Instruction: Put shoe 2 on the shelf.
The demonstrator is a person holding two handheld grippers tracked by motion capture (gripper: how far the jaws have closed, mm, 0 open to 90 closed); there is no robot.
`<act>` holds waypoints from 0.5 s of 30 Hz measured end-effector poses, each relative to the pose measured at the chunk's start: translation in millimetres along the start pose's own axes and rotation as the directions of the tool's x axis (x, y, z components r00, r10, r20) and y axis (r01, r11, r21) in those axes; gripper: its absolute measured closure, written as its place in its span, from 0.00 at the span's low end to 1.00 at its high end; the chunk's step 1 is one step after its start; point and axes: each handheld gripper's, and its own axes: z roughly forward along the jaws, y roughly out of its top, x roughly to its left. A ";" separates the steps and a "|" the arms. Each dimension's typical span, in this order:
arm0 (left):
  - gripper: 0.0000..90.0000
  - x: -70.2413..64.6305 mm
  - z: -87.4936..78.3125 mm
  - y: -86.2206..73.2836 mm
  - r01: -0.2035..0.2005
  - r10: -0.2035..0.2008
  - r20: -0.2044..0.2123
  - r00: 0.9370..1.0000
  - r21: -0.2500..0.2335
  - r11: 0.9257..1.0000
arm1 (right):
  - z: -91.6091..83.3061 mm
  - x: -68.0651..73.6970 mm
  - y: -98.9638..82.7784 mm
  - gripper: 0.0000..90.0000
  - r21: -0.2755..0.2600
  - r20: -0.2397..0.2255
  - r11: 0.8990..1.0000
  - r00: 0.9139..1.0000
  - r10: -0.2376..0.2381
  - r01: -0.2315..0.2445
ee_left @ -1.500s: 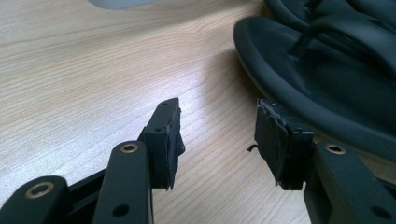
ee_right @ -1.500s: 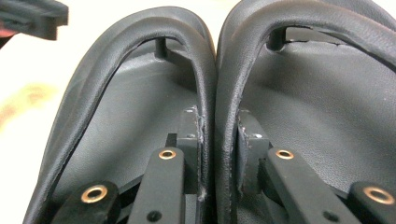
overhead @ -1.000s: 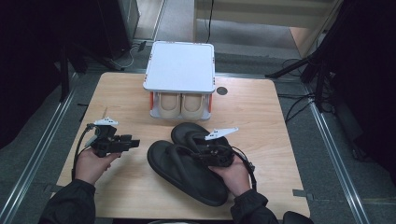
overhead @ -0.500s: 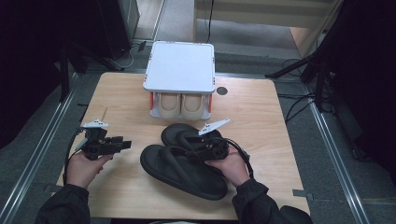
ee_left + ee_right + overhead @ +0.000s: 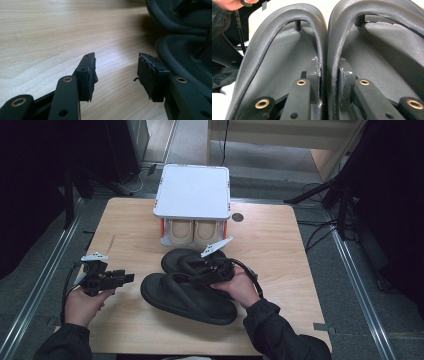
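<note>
The two black sandals (image 5: 187,287) lie mid-table toward the near edge, their inner straps pinched together in the right tool (image 5: 212,270). Left tool (image 5: 125,277) waits apart, empty. Lifted clear? Seemingly not yet; the shoe rack (image 5: 192,195) awaits.

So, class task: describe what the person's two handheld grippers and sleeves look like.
Both the left gripper and the right gripper are black with brass-coloured rivets, two flat padded jaws, a pale grey three-cornered plate on top and a trailing black cable. The person wears dark long sleeves.
</note>
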 end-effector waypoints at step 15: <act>0.55 4.3 -1.2 -2.7 0.012 -0.012 -0.007 1.000 0.002 1.000 | -18.6 3.2 38.1 0.84 -0.012 -0.039 0.999 0.998 -0.053 0.052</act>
